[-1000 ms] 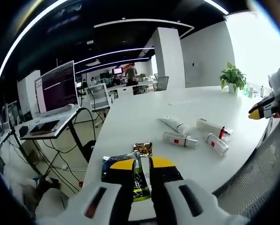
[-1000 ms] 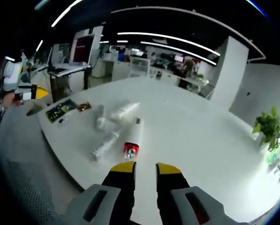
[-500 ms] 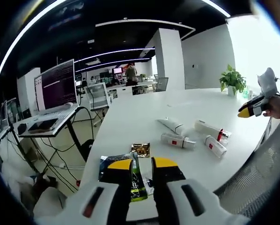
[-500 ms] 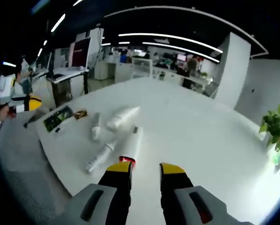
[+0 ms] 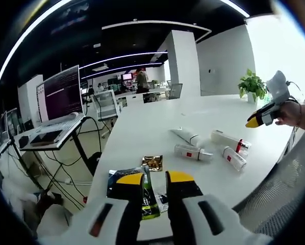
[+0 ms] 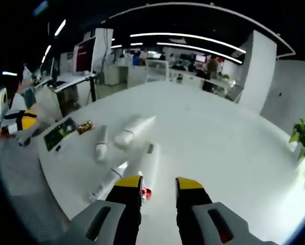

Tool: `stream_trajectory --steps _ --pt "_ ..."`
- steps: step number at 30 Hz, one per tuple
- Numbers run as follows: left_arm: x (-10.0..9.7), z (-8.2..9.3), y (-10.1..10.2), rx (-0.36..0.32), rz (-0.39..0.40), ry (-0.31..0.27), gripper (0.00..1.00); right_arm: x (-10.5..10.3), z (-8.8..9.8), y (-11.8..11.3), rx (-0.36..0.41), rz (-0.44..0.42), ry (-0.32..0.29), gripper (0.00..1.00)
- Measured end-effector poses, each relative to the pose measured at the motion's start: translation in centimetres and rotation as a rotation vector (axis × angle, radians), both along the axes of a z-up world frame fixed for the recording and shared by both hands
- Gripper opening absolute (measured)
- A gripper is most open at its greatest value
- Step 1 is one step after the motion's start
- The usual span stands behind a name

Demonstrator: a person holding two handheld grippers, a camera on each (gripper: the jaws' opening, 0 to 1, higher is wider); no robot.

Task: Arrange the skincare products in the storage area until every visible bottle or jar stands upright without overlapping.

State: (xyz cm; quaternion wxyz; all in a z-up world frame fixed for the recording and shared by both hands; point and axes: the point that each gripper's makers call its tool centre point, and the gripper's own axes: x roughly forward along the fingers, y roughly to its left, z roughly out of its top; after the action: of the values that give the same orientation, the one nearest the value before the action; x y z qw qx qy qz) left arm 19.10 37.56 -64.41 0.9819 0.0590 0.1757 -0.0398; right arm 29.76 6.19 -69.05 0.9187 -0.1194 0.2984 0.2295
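Observation:
Several white skincare items lie on their sides on the white table: a tube, a red-labelled bottle, a red-capped bottle and another bottle. In the right gripper view they are the tube, a small bottle, a long bottle and a slim bottle. My right gripper hovers open just above the long bottle's red-capped end. It also shows as the right gripper, held by a hand. My left gripper is open and empty near the table's edge, also seen as the left gripper.
A green packet and a gold sachet lie just ahead of my left jaws. A potted plant stands at the table's far end. A laptop on a stand is off the table; a mesh chair is close by.
My right gripper has come forward and down toward the lying bottles, its jaws a little wider. My left gripper has stayed where it was.

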Motion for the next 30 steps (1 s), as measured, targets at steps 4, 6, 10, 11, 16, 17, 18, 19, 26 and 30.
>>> stream_trajectory --steps 4,6,10,11,16,17,18,19,26,30 --pt "-0.1 0.3 0.2 -0.013 0.020 -0.021 0.14 -0.5 -1.7 0.4 -0.031 0.020 0.041 0.22" --pt "-0.2 0.3 0.2 -0.014 0.023 -0.021 0.14 -0.6 -2.1 1.0 -0.036 0.033 0.048 0.23" --pt "-0.1 0.3 -0.2 0.009 0.001 -0.012 0.14 -0.3 -2.5 2.2 -0.052 0.070 0.059 0.28" --pt "-0.1 0.3 -0.1 0.008 0.003 -0.013 0.14 -0.1 -2.7 2.4 -0.061 0.075 0.065 0.28" --pt "-0.2 0.5 0.2 -0.005 0.020 -0.028 0.14 0.5 -3.8 2.6 -0.077 0.059 0.093 0.29" --pt "-0.2 0.5 0.2 -0.004 0.020 -0.024 0.14 0.4 -4.1 2.6 -0.072 0.056 0.103 0.29" --pt "-0.2 0.3 0.2 -0.002 0.021 -0.018 0.14 0.3 -4.4 2.6 -0.061 0.054 0.118 0.29" --pt "0.0 0.1 0.3 0.002 0.020 -0.006 0.13 0.3 -4.7 2.6 -0.058 0.047 0.136 0.30" --pt "-0.3 -0.2 0.3 0.013 0.024 0.010 0.12 -0.4 -6.7 2.6 -0.091 0.061 0.180 0.27" --pt "-0.2 -0.4 0.3 0.013 0.027 0.023 0.13 -0.4 -7.0 2.6 -0.136 0.082 0.173 0.28"
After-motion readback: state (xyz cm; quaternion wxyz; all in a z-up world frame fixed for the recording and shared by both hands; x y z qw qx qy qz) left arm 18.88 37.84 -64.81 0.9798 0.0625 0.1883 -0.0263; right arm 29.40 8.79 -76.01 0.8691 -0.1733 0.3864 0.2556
